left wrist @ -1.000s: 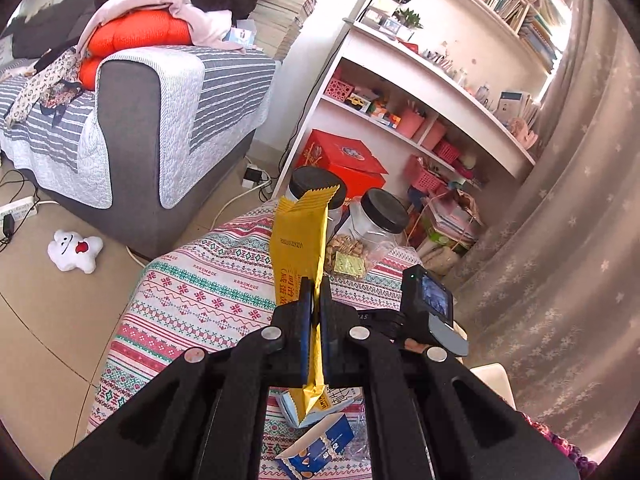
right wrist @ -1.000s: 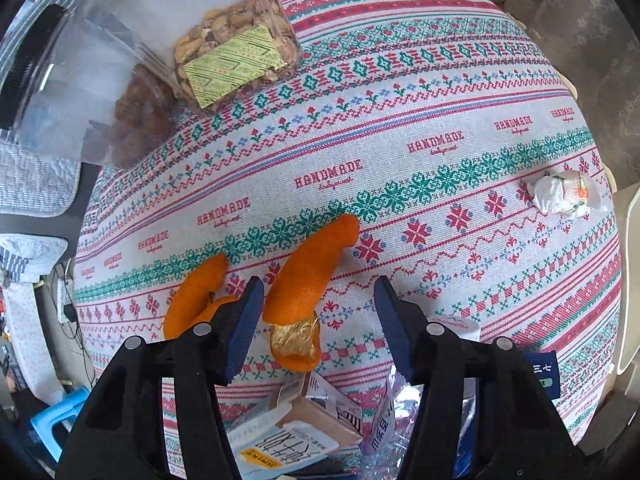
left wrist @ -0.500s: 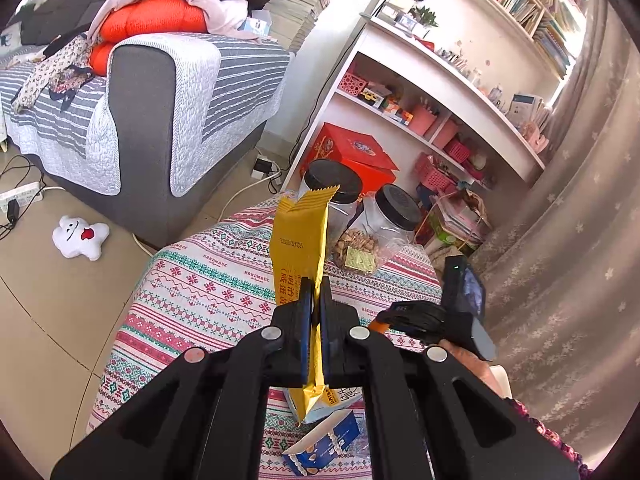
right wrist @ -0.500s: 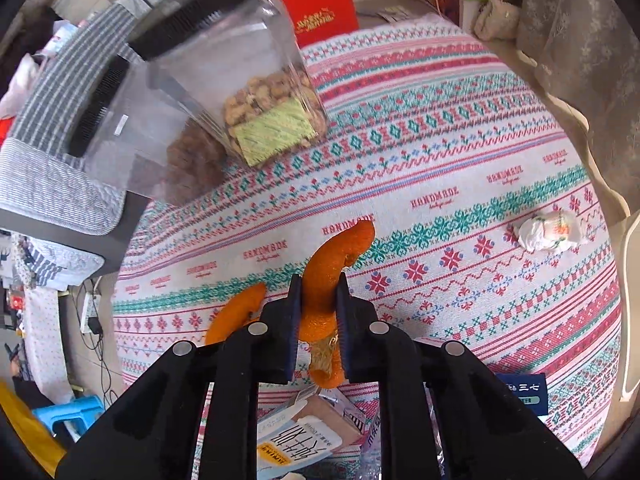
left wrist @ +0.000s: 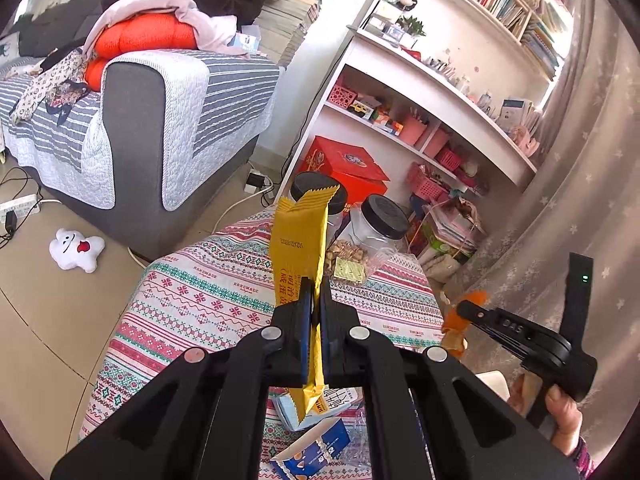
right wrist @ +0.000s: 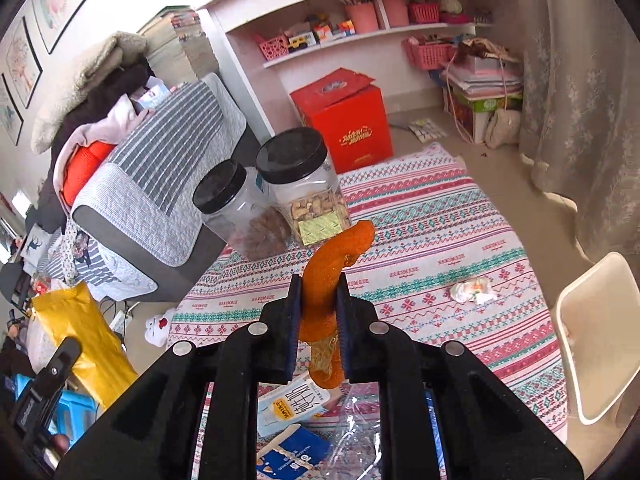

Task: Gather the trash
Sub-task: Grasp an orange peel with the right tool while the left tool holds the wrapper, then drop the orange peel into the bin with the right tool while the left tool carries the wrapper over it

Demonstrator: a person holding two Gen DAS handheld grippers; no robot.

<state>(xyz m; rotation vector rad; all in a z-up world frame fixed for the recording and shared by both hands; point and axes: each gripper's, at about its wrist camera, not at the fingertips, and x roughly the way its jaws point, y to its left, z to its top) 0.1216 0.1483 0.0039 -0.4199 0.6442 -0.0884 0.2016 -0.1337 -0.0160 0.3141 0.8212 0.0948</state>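
Observation:
My left gripper (left wrist: 316, 292) is shut on a yellow snack wrapper (left wrist: 300, 244) and holds it upright above the patterned tablecloth (left wrist: 208, 292). My right gripper (right wrist: 319, 292) is shut on a curled orange peel (right wrist: 332, 260), lifted well above the cloth (right wrist: 440, 248). The right gripper with the peel (left wrist: 456, 318) also shows at the right of the left wrist view. The wrapper (right wrist: 88, 340) shows at the left of the right wrist view. A crumpled white wrapper (right wrist: 472, 290) lies on the cloth. Small cartons (right wrist: 292, 404) and clear plastic (right wrist: 356, 432) lie near the front edge.
Two clear jars with black lids (right wrist: 296, 188) stand at the table's far side. A white bin (right wrist: 596, 340) stands at the table's right. A grey sofa (left wrist: 140, 120), a red box (right wrist: 348, 120) and white shelves (left wrist: 420, 92) stand behind. A white plush toy (left wrist: 76, 250) lies on the floor.
My right gripper shut on the orange peel and lifted it off the cloth, rising and tilting up. My left gripper kept hold of the yellow wrapper and rose a little.

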